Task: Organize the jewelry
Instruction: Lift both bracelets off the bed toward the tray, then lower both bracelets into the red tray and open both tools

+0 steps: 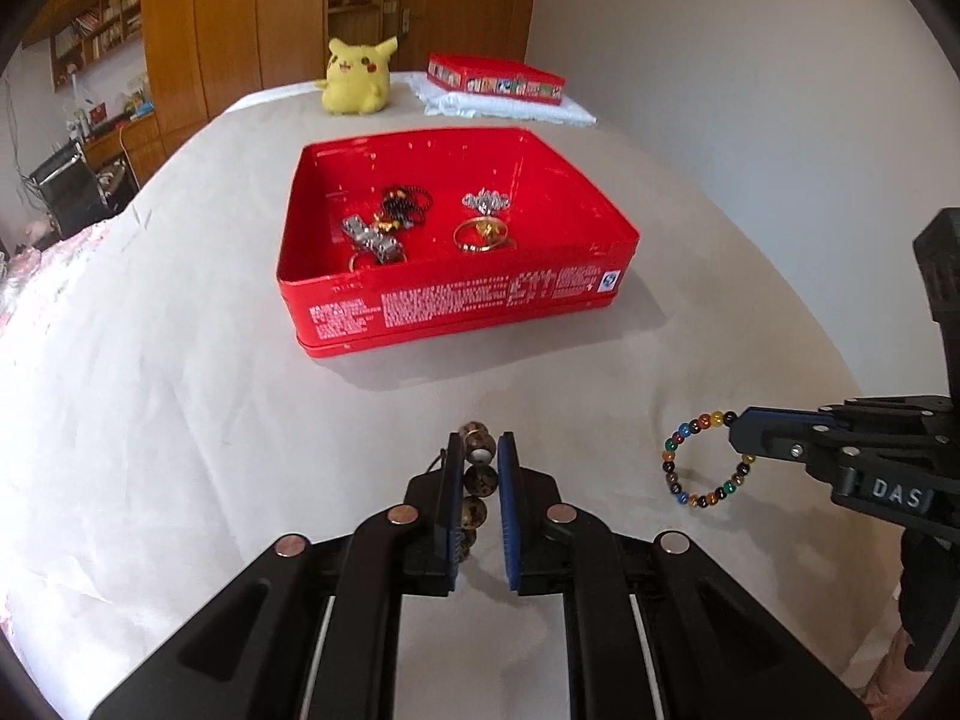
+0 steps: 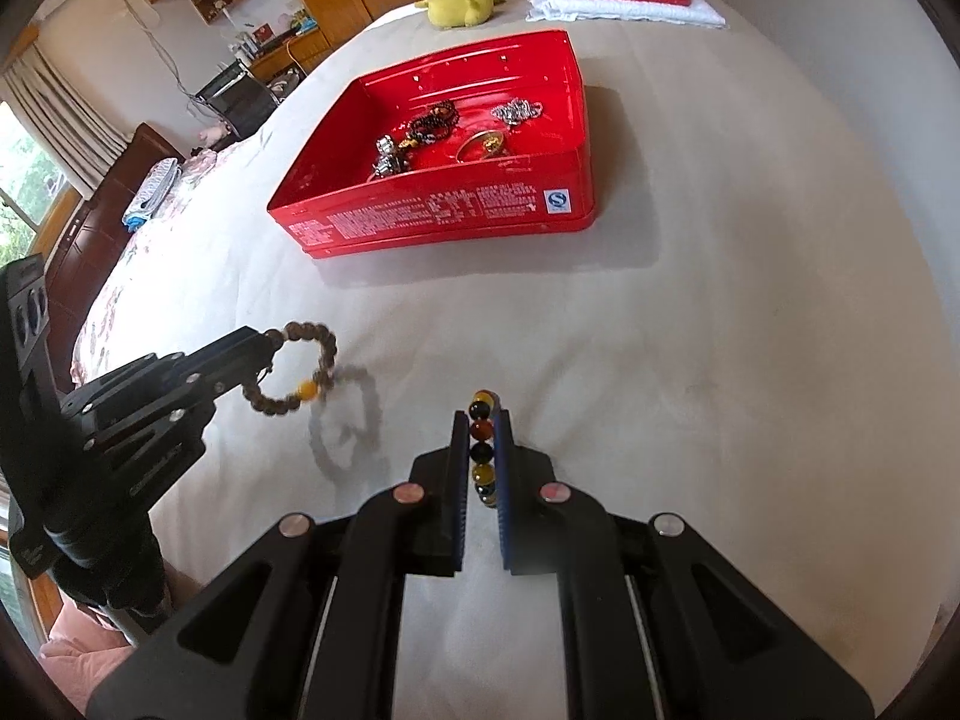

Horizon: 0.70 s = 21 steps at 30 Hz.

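Left wrist view: my left gripper [image 1: 480, 450] is pinched narrow on the brown bead bracelet [image 1: 478, 480], the beads stacked in a line between the blue pads [image 1: 509, 510]. Ahead on the pale sheet [image 1: 180, 390] sits the open red tin [image 1: 456, 300], already holding a dark beaded string, silver pieces and a gold bangle. Off to my right, my right gripper [image 1: 741, 429] holds the multicoloured bead bracelet [image 1: 705, 459], its loop hanging free beside the fingers. A yellow plush toy [image 1: 357, 77] and a second red box [image 1: 495, 79] sit well behind the tin.

Right wrist view: my right gripper [image 2: 483, 420] is closed narrow on the multicoloured bracelet [image 2: 483, 450], beads edge-on between the pads. My left gripper [image 2: 264, 339] carries the brown bracelet [image 2: 300, 372], which looks lifted clear, its shadow lying on the sheet below. The tin [image 2: 444, 216] is ahead, well apart from both.

I judge both bracelets light and floppy, on cord that swings; round beads are slippery, so the grip is best kept across a bead's widest part, and release low inside the tin.
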{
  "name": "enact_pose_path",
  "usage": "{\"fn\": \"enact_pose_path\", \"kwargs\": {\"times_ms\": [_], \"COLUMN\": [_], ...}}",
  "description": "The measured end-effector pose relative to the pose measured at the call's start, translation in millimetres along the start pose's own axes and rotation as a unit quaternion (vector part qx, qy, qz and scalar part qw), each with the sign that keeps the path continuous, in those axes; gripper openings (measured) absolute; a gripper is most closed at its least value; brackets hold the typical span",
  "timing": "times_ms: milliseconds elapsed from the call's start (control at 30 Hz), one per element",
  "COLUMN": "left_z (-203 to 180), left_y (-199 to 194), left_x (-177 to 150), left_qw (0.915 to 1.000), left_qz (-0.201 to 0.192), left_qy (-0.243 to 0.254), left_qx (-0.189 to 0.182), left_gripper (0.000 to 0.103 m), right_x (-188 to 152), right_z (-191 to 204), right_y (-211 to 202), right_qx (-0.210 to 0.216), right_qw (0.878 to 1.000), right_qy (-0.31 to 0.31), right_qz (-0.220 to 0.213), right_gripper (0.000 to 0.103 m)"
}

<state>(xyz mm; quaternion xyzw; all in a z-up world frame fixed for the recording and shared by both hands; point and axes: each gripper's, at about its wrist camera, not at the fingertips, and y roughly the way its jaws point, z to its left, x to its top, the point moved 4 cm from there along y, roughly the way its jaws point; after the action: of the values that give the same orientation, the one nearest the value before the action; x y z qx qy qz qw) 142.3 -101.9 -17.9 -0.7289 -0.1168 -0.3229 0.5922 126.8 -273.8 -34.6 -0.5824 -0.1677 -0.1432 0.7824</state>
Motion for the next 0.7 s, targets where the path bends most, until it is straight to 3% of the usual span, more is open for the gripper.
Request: {"fn": "enact_pose_path", "kwargs": {"times_ms": [700], "left_z": [23.0], "left_y": [-37.1], "left_x": [17.6], "left_qw": [0.9986], "left_qz": [-0.049], "left_qy": [-0.019], "left_qx": [-0.001], "left_gripper": [0.011], "right_x": [23.1], "right_z": [19.0], "right_y": [-15.0], "right_qx": [-0.002], "right_qw": [1.000], "right_qy": [-0.018], "right_qz": [-0.022], "right_gripper": [0.006]}}
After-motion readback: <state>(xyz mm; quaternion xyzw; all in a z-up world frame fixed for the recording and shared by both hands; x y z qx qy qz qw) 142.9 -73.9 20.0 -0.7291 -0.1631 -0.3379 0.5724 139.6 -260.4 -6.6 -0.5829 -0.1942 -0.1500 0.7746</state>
